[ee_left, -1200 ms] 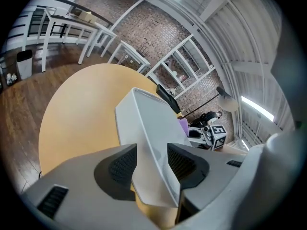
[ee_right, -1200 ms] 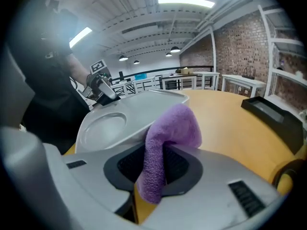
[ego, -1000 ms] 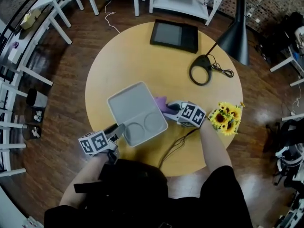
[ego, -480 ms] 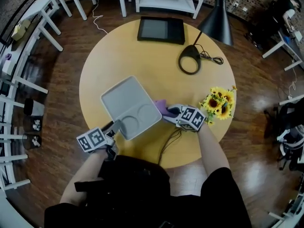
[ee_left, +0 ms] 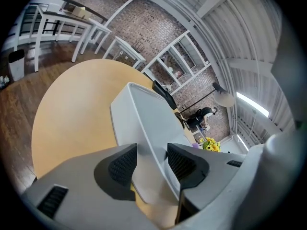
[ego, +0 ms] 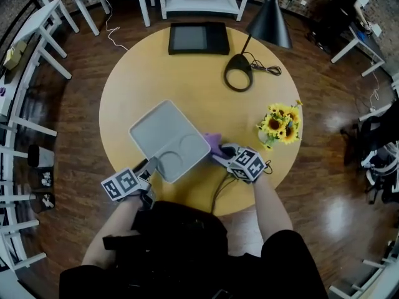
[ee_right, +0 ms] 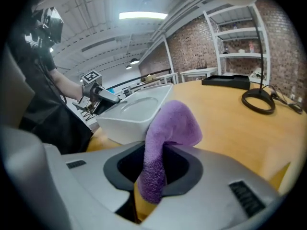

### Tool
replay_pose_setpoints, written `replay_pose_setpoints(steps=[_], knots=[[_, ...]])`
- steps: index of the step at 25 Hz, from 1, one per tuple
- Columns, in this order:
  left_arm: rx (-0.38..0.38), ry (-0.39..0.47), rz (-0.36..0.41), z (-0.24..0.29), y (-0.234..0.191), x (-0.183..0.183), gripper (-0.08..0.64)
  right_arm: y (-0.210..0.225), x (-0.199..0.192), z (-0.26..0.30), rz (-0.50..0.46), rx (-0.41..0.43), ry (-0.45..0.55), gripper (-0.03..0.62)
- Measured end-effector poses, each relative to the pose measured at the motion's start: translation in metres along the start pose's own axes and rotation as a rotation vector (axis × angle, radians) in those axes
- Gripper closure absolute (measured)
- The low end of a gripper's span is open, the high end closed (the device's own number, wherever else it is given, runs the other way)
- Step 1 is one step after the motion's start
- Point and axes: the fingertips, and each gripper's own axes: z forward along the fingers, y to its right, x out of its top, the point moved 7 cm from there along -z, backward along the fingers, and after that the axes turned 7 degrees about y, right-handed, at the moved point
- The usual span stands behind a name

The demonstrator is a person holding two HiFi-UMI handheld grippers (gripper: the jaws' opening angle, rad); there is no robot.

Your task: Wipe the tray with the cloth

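Round wooden table (ego: 187, 73): left tongs (ego: 153, 165) clamp tray (ego: 163, 132) rim; right tongs (ego: 220, 152) pinch purple cloth (ego: 213, 142), seemingly touching tray.

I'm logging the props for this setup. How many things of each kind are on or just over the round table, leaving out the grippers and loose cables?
grey tray: 1
purple cloth: 1
black desk lamp: 1
bunch of sunflowers: 1
black tablet: 1
Total: 5
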Motion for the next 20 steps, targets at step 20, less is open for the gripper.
replay_pose_setpoints(steps=[20], knots=[[-0.248,-0.152,0.037,0.043,-0.047,0.091,0.364,-0.041,0.067,-0.058,0.122,-0.491,0.159,0.502]])
